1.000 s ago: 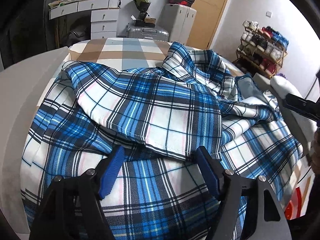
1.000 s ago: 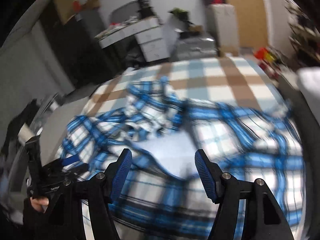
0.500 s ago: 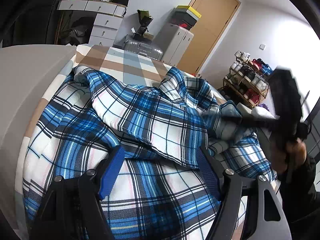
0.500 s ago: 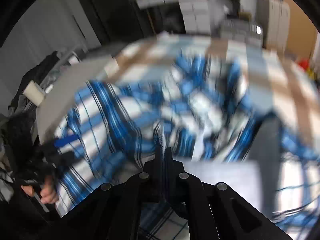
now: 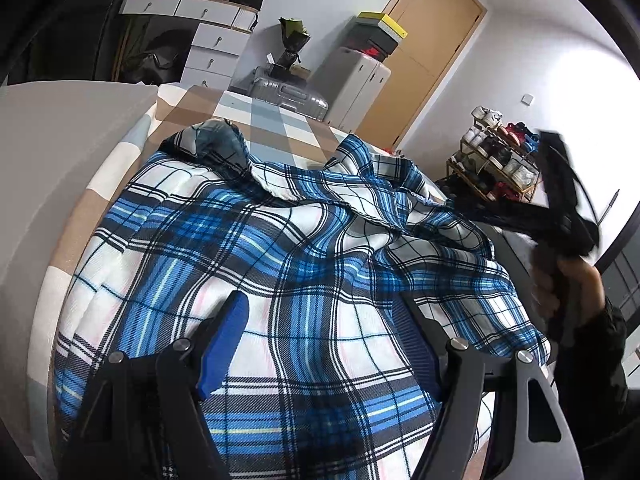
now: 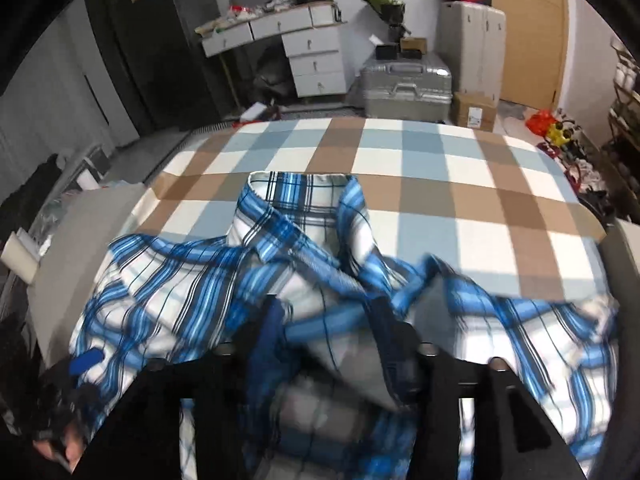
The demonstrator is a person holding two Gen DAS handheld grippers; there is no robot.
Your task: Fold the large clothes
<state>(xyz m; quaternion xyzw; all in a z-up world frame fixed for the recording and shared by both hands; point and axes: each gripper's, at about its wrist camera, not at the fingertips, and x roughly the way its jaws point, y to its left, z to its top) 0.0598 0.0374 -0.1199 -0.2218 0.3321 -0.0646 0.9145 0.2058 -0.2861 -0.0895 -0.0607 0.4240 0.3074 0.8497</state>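
A large blue-and-white plaid shirt lies crumpled across the bed's checked sheet. My left gripper hovers open over the shirt's near part, its blue pads wide apart and nothing pinched between them. In the right wrist view the shirt has its collar end pointing away from me. My right gripper is low over the shirt's middle and its jaws are opening. A loose fold of cloth lies between the pads, which do not press on it. A hand holds that gripper at the bed's right side.
A grey padded surface borders the bed on the left. Beyond the bed's far edge stand a silver suitcase, white drawers and a wooden door. A shoe rack stands on the right.
The right gripper swung in over the shirt, shut half a second ago and now stands apart again. The shirt's folded-over panel has been pulled across and lies flatter. The left view has tilted.
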